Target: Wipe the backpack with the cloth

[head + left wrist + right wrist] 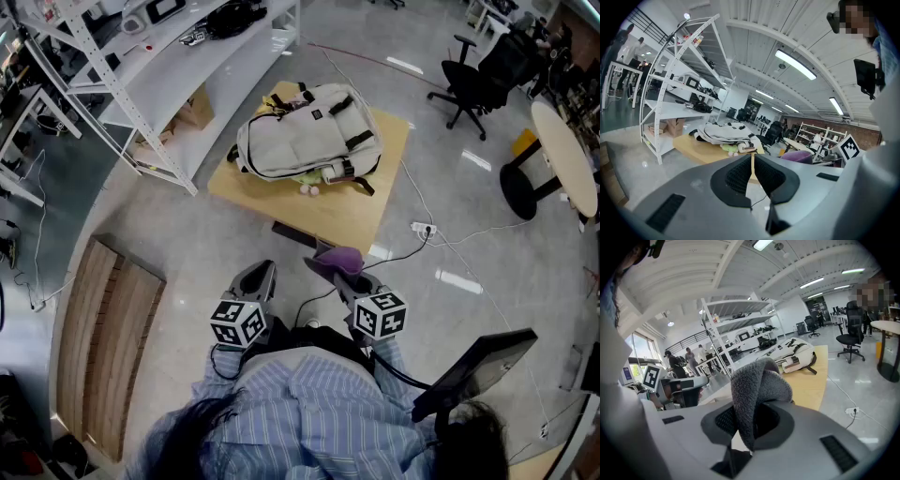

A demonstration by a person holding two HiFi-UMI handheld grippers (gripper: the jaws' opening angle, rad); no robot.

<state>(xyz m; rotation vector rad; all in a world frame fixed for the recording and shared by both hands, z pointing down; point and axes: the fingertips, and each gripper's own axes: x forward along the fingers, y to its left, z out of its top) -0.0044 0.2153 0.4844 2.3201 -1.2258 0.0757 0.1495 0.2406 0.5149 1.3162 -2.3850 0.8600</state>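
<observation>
White shelving rack [159,89] is standing at far left, and the left gripper [260,274] is hovering over the floor close to the person's body, its jaws pressing almost together with nothing between them. Ahead, the grey backpack [305,136] is lying flat on the low wooden table [352,220], well apart from both grippers. Right gripper [750,420] is pinching the cloth [759,385] between its jaws, the fabric folding up and over them, near the table's near edge.
</observation>
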